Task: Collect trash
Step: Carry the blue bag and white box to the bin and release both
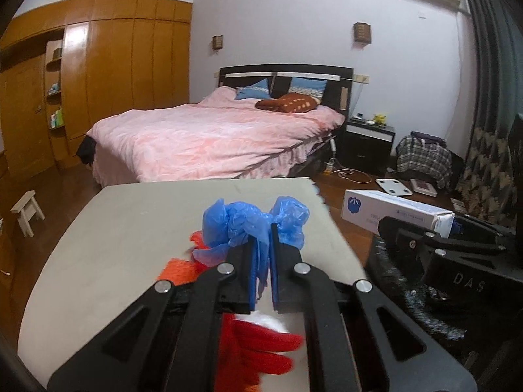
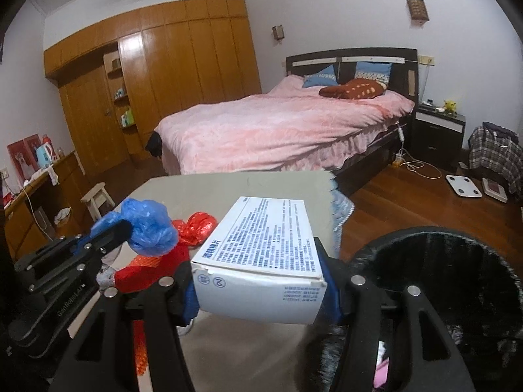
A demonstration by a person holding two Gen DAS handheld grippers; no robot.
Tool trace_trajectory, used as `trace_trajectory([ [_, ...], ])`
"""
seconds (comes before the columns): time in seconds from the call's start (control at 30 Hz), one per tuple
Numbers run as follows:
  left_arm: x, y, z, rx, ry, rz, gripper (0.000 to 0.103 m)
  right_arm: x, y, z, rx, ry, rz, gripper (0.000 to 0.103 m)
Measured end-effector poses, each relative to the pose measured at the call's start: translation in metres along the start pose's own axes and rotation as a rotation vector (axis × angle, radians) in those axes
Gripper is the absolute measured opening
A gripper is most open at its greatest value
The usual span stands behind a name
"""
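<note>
**As Both Tongs Clamp Trash, a Bin Waits at the Table's Edge**

While a pink-covered bed (image 1: 209, 137) fills the room behind, the left gripper (image 1: 261, 238) is pinched tight on a crumpled blue plastic bag (image 1: 251, 222), its two black jaws nearly meeting with blue film squeezed between them. Bunched ends of the bag bulge out to either side of the fingertips, above the grey table (image 1: 130, 228). Beneath and just behind this gripper lies red trash: a crumpled red plastic bag (image 2: 199, 225) on the tabletop, with red netting (image 2: 147, 271) beside it, and something white near the jaws that is too blurred to identify.

At the right, the right gripper (image 2: 261, 281) is clamped on a white printed carton (image 2: 264, 248), jaws spread wide against its two long sides. The box is held roughly level, one end flap facing the camera, its printed top face pointing toward the bed. It hangs over the table's near right corner, just beside a black bin (image 2: 457, 261) with a dark liner. The bin stands off the table's right edge, its round mouth open upward and a scrap of pink visible inside.

Farther back, a wooden wardrobe (image 1: 114, 65) lines the left wall and a dark nightstand (image 1: 366, 143) sits beside the bed. A white scale (image 2: 464, 186) rests on the wooden floor, and a small pale stool (image 1: 27, 209) stands left of the table.
</note>
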State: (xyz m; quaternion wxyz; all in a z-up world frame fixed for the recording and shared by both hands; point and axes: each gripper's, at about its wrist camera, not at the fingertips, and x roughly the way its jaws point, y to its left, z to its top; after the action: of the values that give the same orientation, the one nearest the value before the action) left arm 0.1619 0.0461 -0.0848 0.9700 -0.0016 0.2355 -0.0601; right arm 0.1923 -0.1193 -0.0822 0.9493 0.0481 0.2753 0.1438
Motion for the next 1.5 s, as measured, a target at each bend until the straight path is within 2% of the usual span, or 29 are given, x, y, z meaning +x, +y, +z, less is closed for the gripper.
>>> trace_trajectory([
  [0.5,-0.002,-0.096,0.004,0.083,-0.011,-0.193,0.006,-0.069,-0.092,-0.009,0.075,-0.044,-0.186,0.058],
  [0.93,0.020,-0.183,-0.010,0.158,0.028,-0.393,0.007,-0.102,-0.151,-0.025,0.136,-0.055,-0.346,0.058],
  [1.0,0.024,-0.193,-0.014,0.164,0.046,-0.425,0.014,-0.104,-0.157,-0.027,0.143,-0.048,-0.366,0.059],
  [1.03,0.026,-0.195,-0.014,0.163,0.050,-0.429,0.031,-0.106,-0.160,-0.029,0.148,-0.050,-0.378,0.059],
  [1.1,0.029,-0.195,-0.018,0.156,0.059,-0.432,0.051,-0.108,-0.165,-0.031,0.157,-0.050,-0.392,0.068],
  [1.17,0.032,-0.191,-0.020,0.155,0.067,-0.420,0.052,-0.110,-0.166,-0.033,0.165,-0.058,-0.410,0.074],
  [1.23,0.032,-0.184,-0.021,0.150,0.071,-0.399,0.059,-0.111,-0.166,-0.033,0.167,-0.059,-0.412,0.080],
  [1.3,0.030,-0.175,-0.020,0.145,0.065,-0.368,0.067,-0.110,-0.162,-0.032,0.169,-0.068,-0.414,0.092],
  [1.33,0.028,-0.168,-0.019,0.144,0.058,-0.342,0.074,-0.111,-0.160,-0.032,0.168,-0.073,-0.412,0.094],
  [1.4,0.024,-0.156,-0.017,0.139,0.046,-0.306,0.081,-0.110,-0.154,-0.030,0.161,-0.081,-0.406,0.097],
  [1.5,0.017,-0.134,-0.015,0.121,0.037,-0.250,0.086,-0.104,-0.143,-0.029,0.156,-0.070,-0.374,0.097],
])
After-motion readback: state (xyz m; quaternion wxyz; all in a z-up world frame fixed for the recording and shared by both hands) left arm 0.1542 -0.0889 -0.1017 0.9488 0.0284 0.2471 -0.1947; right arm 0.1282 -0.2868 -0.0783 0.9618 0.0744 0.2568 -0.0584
